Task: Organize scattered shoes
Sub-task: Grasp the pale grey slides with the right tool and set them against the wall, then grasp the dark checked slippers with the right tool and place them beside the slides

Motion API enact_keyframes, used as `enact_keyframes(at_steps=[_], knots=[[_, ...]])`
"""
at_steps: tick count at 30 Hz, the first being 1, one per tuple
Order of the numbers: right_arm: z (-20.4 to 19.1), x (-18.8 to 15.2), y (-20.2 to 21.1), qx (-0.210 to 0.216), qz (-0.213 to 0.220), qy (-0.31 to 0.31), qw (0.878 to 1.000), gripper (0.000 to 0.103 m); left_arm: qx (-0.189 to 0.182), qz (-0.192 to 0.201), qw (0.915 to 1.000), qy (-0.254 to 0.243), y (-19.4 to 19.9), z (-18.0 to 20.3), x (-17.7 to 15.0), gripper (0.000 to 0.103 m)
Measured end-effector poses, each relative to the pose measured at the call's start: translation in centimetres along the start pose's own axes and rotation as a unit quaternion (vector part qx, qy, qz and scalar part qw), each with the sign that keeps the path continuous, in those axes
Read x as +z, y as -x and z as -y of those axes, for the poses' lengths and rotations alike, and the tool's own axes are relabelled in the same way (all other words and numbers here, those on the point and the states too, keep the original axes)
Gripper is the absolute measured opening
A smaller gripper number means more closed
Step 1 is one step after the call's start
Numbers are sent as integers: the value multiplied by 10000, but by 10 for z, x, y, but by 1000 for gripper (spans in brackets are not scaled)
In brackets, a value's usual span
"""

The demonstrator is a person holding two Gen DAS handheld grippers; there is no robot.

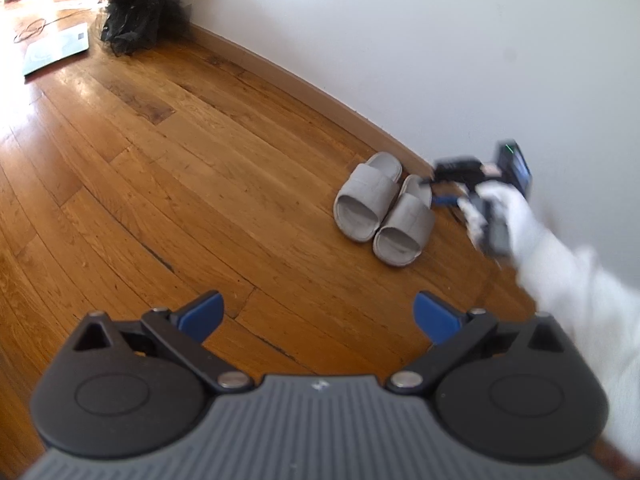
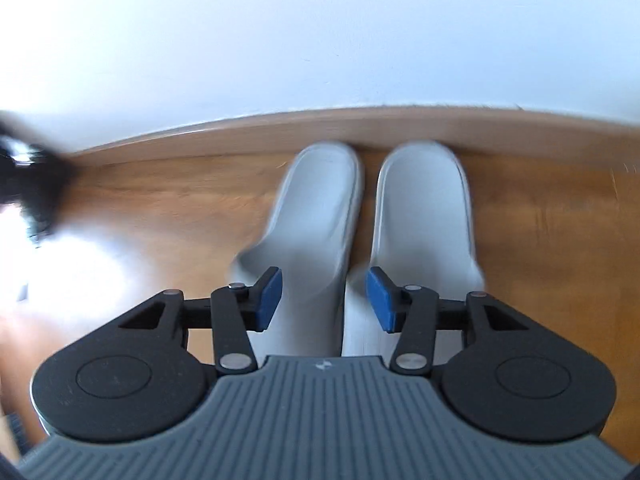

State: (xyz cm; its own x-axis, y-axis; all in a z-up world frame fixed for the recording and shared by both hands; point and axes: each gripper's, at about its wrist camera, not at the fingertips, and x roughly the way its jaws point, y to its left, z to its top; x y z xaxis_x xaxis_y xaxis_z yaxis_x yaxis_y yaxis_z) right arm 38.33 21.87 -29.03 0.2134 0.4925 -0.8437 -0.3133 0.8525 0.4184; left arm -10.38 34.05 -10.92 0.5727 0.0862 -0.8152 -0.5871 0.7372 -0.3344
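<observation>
Two slippers (image 1: pixel 382 210) are set side by side on the floor (image 1: pixel 180 184), close against the baseboard (image 1: pixel 304 84) below the wall (image 1: pixel 400 40).

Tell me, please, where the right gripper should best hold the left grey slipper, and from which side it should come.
Probably the strap of the left grey slipper. It arches over the sole, giving one finger room underneath. The right gripper hangs open above the pair, so it could come from above at the toe end, away from the wall.

Floor: wood planks (image 1: pixel 180 168)
Holds: 2 grey slides (image 1: pixel 382 208) side by side nr skirting; white flat box (image 1: pixel 56 50); black bag (image 1: pixel 138 20).
</observation>
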Motion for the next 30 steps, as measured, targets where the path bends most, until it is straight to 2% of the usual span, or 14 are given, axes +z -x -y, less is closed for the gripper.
enact_keyframes(at_steps=[3,8,11,14,16,17,18,19,22,27,30], knots=[[34,-50,43,-33,-334,-64,9994,58,-178,156,9996,123,5,2,2,103],[117,-153,93,-922,-1207,-686,9860,59,-508,389,9978,152,10,14,6,103],[148,-203,87,-1315,-1698,-779,9736,59,-683,423,9967,132,11,20,3,103],[148,-233,73,-1206,-1699,-838,9745,59,-745,446,9961,145,14,21,-1,103],[152,-248,63,-1459,-1654,-814,9720,59,-727,462,9962,145,16,20,-4,103],[156,-253,58,-1561,-1629,-834,9706,55,-718,466,9962,146,16,19,-4,103],[157,-249,55,-1601,-1580,-840,9708,50,-710,469,9963,150,18,17,-5,103],[156,-240,54,-1603,-1516,-837,9718,26,-700,458,9964,158,18,15,-6,103],[154,-212,51,-1608,-1323,-827,9746,22,-633,404,9970,182,15,11,-8,103],[150,-166,45,-1616,-1000,-811,9784,22,-561,322,9976,231,12,7,-8,103],[148,-139,42,-1620,-806,-801,9802,22,-496,208,9985,95,6,11,-6,103]])
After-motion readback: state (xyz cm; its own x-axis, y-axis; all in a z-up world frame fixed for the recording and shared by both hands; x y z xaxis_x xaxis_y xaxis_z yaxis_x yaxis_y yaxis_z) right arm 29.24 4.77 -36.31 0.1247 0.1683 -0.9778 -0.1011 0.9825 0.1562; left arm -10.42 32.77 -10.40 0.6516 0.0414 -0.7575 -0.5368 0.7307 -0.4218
